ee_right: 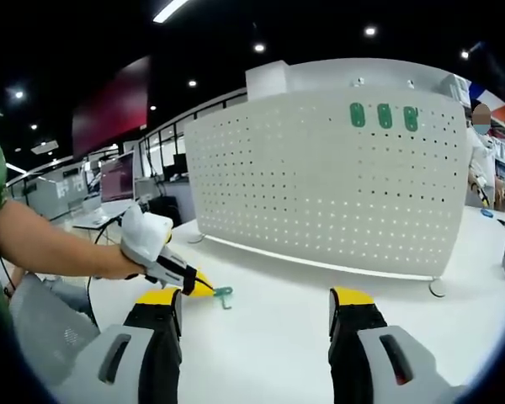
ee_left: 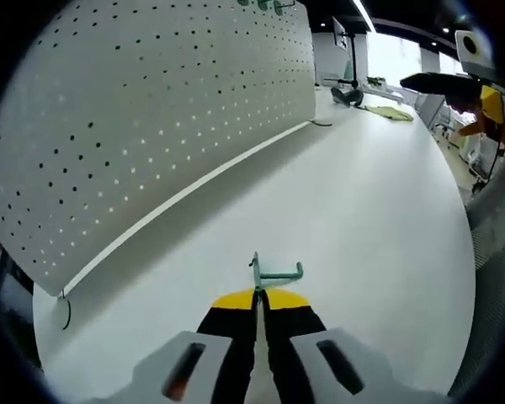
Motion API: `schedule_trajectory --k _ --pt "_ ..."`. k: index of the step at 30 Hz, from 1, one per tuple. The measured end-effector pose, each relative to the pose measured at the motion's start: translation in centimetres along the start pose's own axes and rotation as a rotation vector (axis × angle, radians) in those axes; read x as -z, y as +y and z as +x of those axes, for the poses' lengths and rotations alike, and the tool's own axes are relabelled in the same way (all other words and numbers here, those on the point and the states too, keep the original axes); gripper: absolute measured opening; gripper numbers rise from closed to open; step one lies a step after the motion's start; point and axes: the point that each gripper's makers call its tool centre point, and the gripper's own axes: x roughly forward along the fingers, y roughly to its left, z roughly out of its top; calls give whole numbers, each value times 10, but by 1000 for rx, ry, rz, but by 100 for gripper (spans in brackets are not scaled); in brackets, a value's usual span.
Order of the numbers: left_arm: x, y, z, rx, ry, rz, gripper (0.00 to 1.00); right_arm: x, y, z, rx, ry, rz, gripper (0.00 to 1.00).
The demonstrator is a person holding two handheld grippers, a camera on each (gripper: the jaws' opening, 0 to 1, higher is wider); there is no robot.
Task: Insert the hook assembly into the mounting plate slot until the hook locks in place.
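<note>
Left gripper view has my left claw (ee_left: 257,301) at lower centre, jaws pressed together on the stem of the green hook (ee_left: 274,272). That piece sits just past the yellow tips, above the white surface (ee_left: 379,210). Its long bar runs sideways across the frame toward the right and ends in a small upturned tip; a short post stands up at its left end. So the long axis lies roughly along the pegboard (ee_left: 151,109) face, not pointed into it.

Right gripper view shows my right claw (ee_right: 257,307) at the bottom, jaws wide apart and holding nothing. My left claw (ee_right: 204,289) comes in from the left with the hook (ee_right: 223,295) at its tip, low and well short of the pegboard (ee_right: 328,177). Three green pieces (ee_right: 384,115) sit in the board's upper right.

I judge the main risks to be these: the grip is on a thin stem, so the hook could twist or slip on contact, and approaching side-on would jam it against the holes.
</note>
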Motion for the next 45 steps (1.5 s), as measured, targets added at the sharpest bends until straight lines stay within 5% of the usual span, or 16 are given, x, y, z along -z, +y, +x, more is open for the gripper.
schedule_trajectory --k 15,22,30,45 --pt "2 5 -2 11 -52 -213 2 -3 0 0 0 -4 -4 71" --pt "-10 4 -10 16 -118 -286 2 -7 3 2 -7 -8 -3 70" --pt "-40 8 -26 9 -239 -338 2 -25 11 9 -18 -35 -14 69" --pt "-127 2 -85 3 -503 -296 2 -82 21 17 -31 -139 -50 64"
